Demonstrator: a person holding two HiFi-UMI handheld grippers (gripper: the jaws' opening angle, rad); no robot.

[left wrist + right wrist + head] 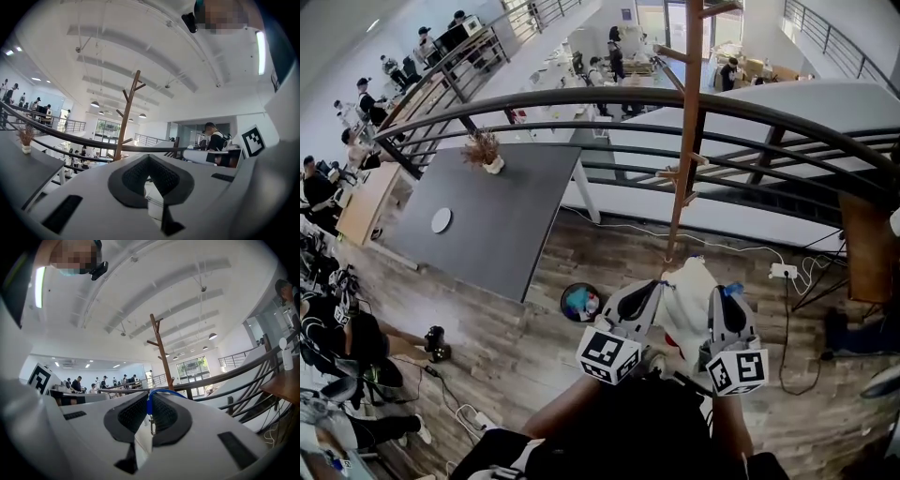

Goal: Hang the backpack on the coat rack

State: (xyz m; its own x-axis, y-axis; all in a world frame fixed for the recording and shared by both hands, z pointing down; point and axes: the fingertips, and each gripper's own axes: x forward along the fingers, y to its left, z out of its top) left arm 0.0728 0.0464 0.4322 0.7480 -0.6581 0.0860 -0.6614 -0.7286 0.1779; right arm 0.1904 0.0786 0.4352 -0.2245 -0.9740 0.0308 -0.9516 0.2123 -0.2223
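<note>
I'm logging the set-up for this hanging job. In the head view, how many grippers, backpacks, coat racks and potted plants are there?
grippers: 2, the left gripper and the right gripper
backpack: 1
coat rack: 1
potted plant: 1
total: 5
</note>
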